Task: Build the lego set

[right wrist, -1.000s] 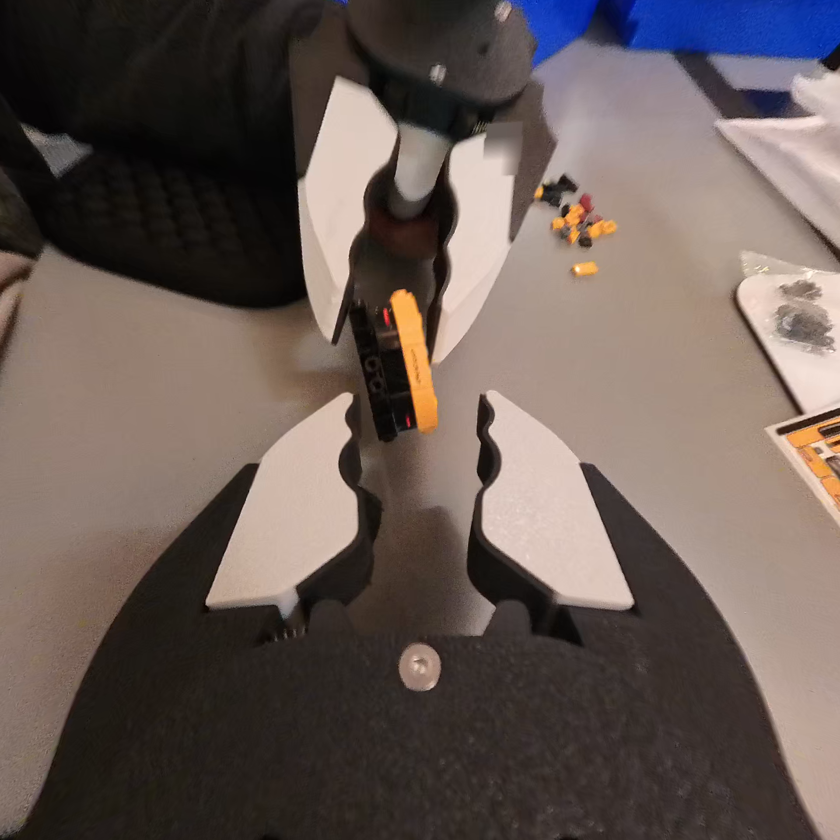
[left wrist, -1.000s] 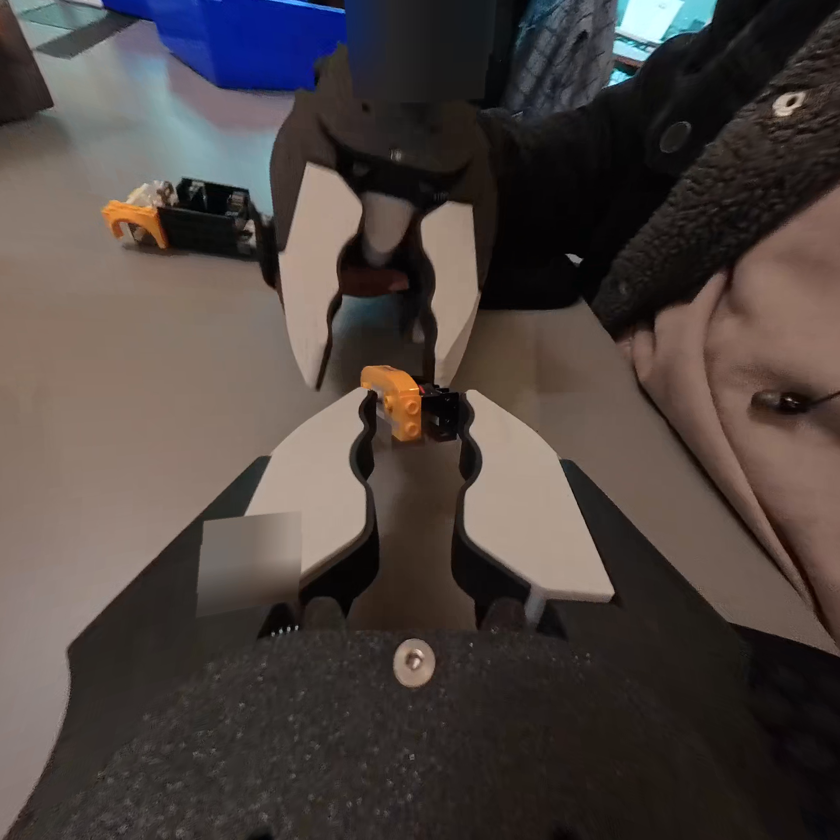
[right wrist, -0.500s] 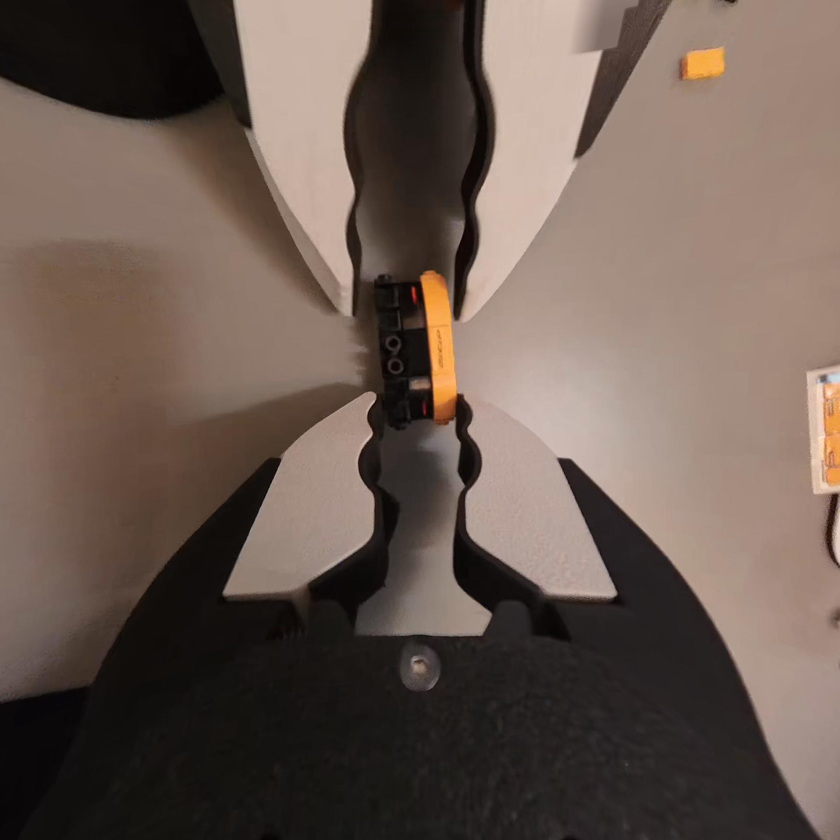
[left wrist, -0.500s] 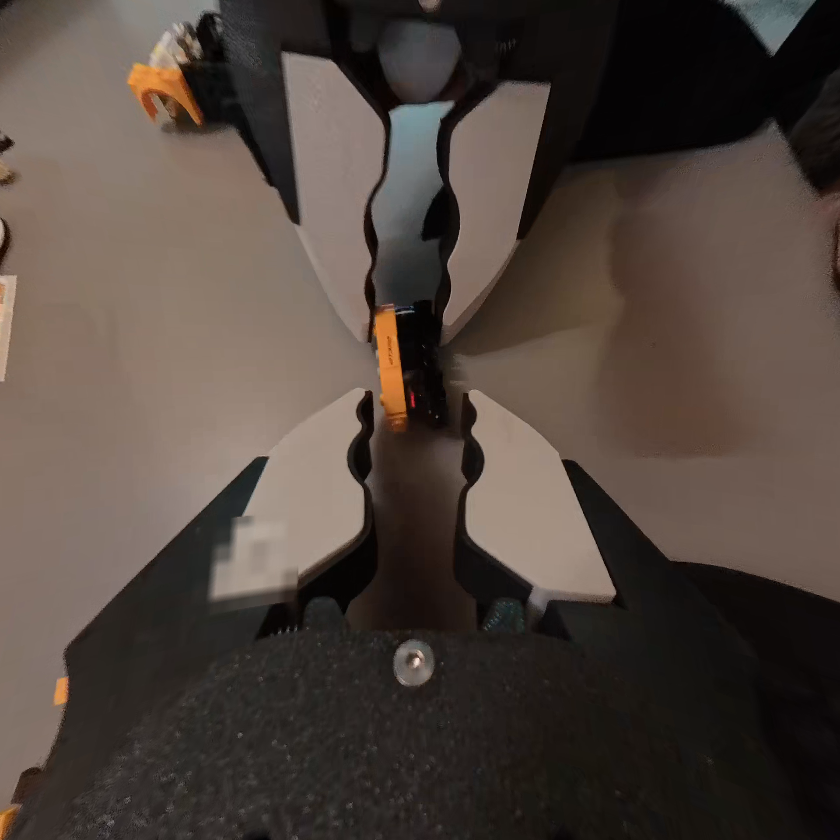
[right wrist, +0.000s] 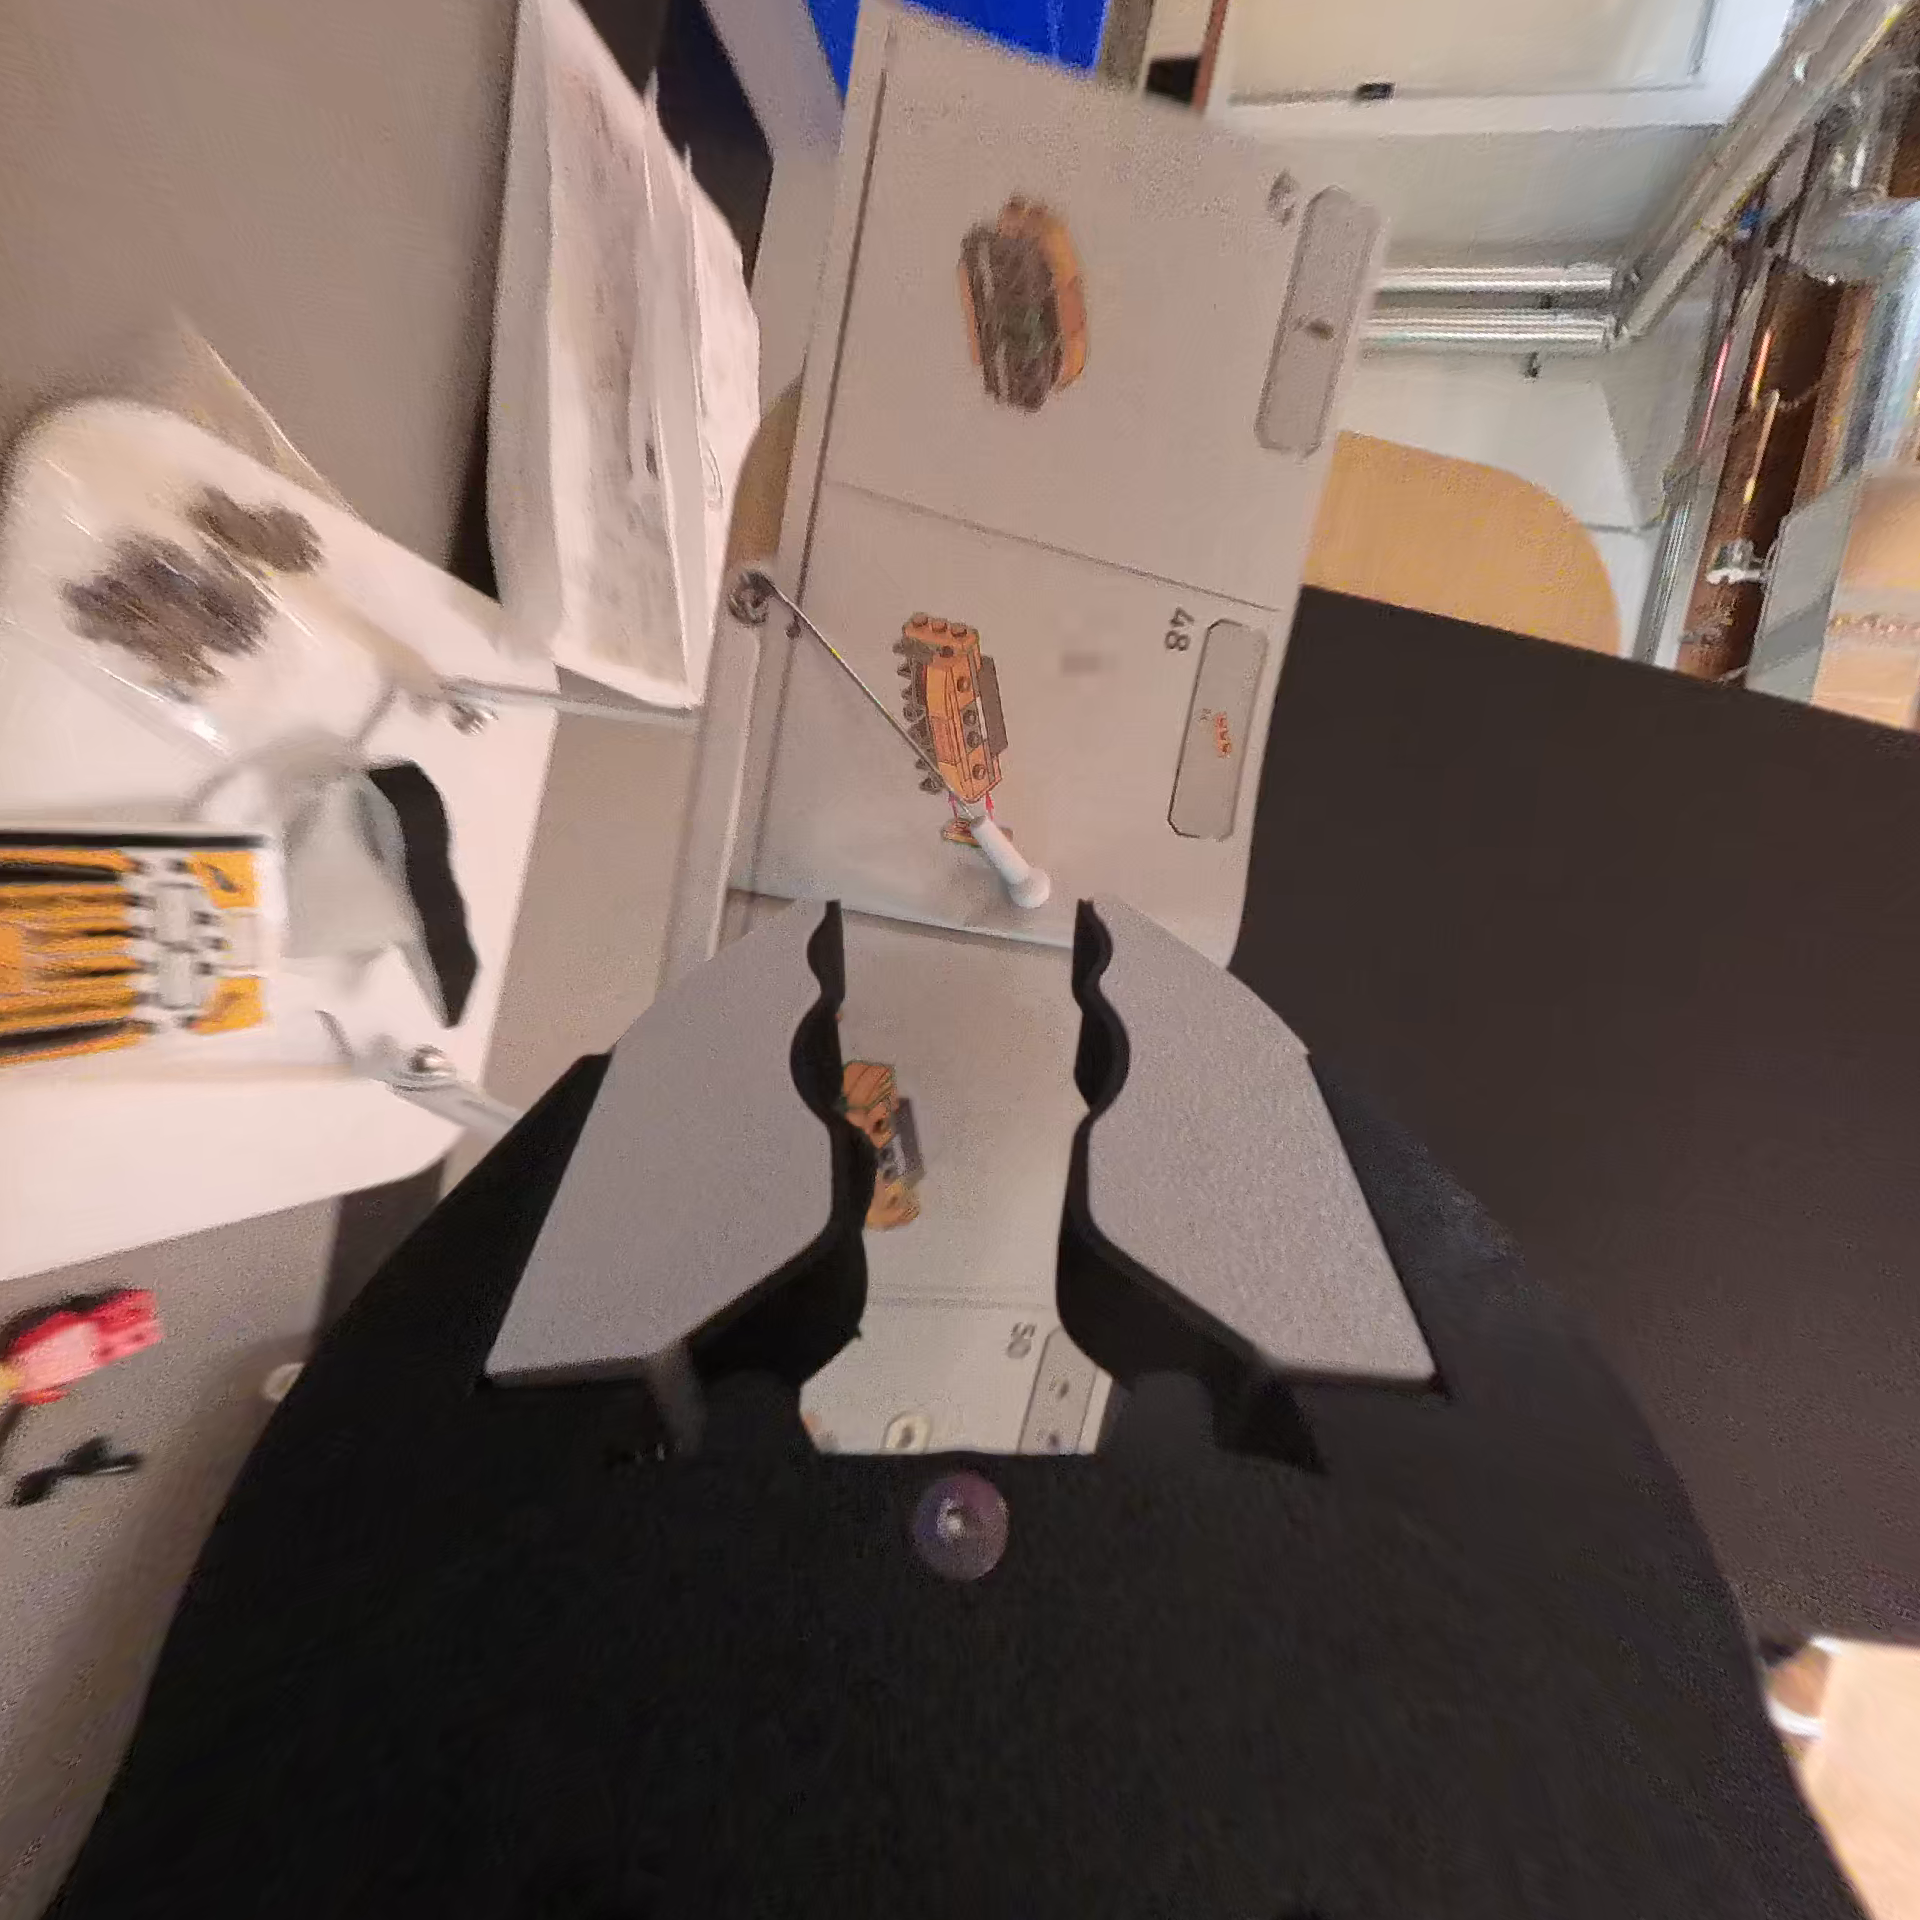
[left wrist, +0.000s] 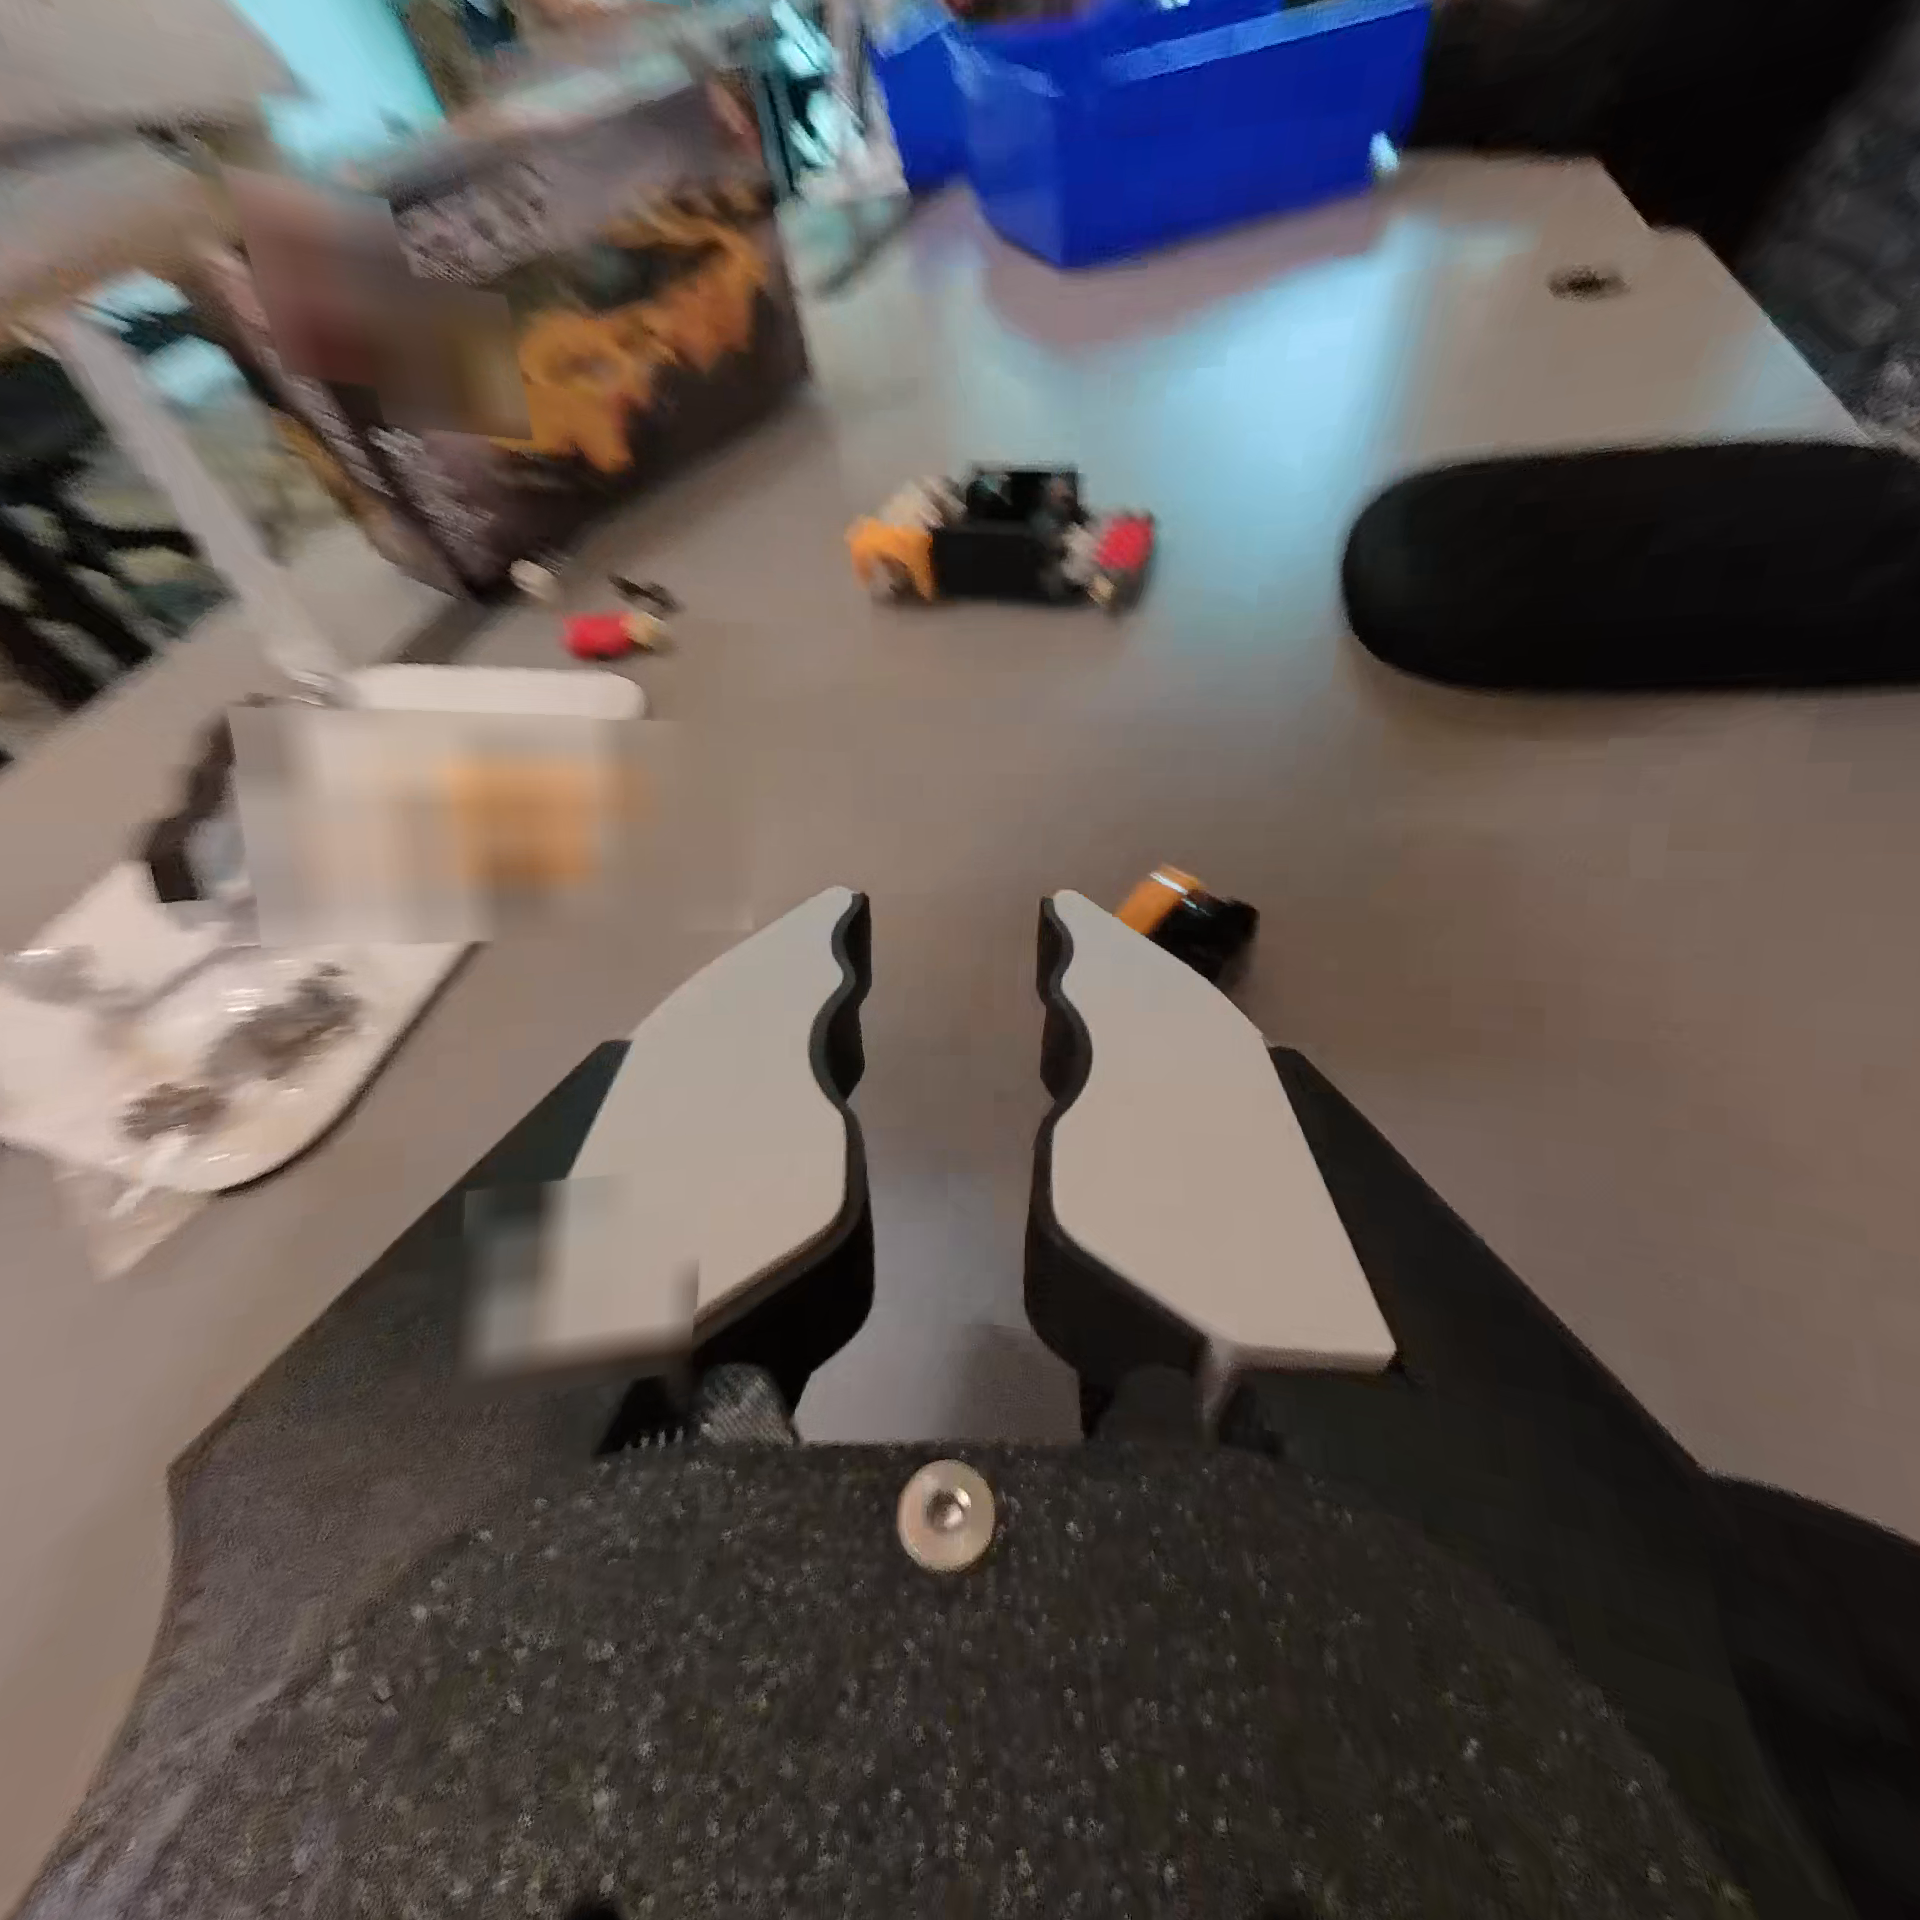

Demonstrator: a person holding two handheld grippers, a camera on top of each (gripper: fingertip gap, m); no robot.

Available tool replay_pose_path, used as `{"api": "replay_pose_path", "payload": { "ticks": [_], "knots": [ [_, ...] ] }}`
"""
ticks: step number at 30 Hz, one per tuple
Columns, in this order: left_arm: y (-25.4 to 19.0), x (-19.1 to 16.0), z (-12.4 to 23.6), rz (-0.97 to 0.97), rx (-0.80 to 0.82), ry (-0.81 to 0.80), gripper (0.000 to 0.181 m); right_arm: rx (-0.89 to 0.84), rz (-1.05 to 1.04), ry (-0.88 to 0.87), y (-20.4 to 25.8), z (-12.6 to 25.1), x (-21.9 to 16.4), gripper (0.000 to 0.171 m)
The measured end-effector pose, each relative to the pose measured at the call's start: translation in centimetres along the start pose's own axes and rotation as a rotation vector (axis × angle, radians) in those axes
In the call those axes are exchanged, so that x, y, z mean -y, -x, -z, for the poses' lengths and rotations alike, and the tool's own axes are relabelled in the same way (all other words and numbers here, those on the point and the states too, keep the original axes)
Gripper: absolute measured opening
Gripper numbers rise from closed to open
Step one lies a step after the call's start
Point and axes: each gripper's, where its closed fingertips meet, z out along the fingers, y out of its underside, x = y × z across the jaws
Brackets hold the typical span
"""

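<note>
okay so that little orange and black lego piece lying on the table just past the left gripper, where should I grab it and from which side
Judging from the left wrist view, the orange and black lego piece lies low on the grey table, just beyond the right fingertip of the open left gripper. I'd shift right, come down from above and pinch across its short width, one finger on the orange face, one on the black. Blur hides its studs.

Left wrist view: we look forward, low over the desk (left wrist: 1039, 779), towards its far edge and the blue bin (left wrist: 1174, 135).
Right wrist view: rolled sideways, we face the instruction booklet (right wrist: 1039, 499) from close by.
Shared: the red piece (left wrist: 601, 634) (right wrist: 78, 1340).
</note>
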Motion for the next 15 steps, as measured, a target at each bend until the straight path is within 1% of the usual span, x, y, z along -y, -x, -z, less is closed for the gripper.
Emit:
{"api": "replay_pose_path", "payload": {
  "ticks": [3, 5, 7, 8, 10, 13, 15],
  "knots": [
    [2.4, 1.4, 1.4, 0.024, 0.135, -0.1, 0.025, 0.023, 0.011, 0.013, -0.4, -2.8, -0.6, 0.039],
    [3.2, 1.6, 1.8, 0.05, 0.172, -0.13, 0.023, 0.019, 0.011, 0.01, -0.9, -3.9, -0.5, 0.034],
    [3.4, 1.5, 1.8, 0.048, 0.191, -0.127, 0.022, 0.032, 0.031, 0.029, -0.9, -4.8, -0.8, 0.029],
    [3.5, 1.3, 1.8, 0.041, 0.198, -0.118, 0.022, 0.023, 0.044, 0.039, -1.0, -5.1, -0.9, 0.024],
    [3.5, 1.2, 1.7, 0.024, 0.206, -0.112, 0.021, 0.022, 0.043, 0.042, -0.9, -5.4, -1.0, 0.012],
    [3.8, 1.4, 1.9, 0.019, 0.228, -0.124, 0.018, -0.011, -0.018, 0.043, -0.7, -5.1, -1.1, 0.011],
    [4.0, 1.5, 2.1, 0.022, 0.24, -0.136, 0.017, -0.013, -0.114, 0.048, -0.3, -4.9, -1.4, 0.011]
  ]
}}
